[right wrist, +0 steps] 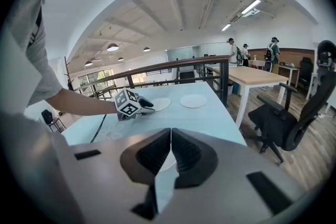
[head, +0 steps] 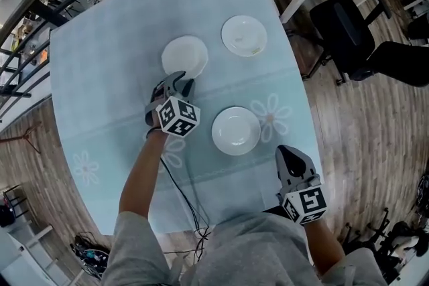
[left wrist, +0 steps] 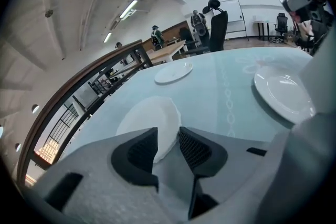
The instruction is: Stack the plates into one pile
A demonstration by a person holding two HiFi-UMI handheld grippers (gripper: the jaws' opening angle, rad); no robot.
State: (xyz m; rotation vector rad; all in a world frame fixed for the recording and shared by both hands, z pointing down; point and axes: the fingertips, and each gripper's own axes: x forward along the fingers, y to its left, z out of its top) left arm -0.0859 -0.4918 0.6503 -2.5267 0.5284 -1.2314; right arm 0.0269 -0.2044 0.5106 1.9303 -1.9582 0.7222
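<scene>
Jaws of left gripper (head: 181, 82) spread at near rim of round white plate (head: 184, 54); right gripper (head: 289, 153) pressed together, empty.

Bright even light, faint soft shadows, ceiling strip lights (left wrist: 128, 8) lit, fisheye bending, dark corners in gripper views

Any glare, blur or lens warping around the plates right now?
Head view: evenly lit and sharp, no glare on the table, its edges bowed. Left gripper view: heavy fisheye, dark corners, the plate ahead of the jaws slightly soft. Right gripper view: fisheye, dark rim, background crisp.
</scene>
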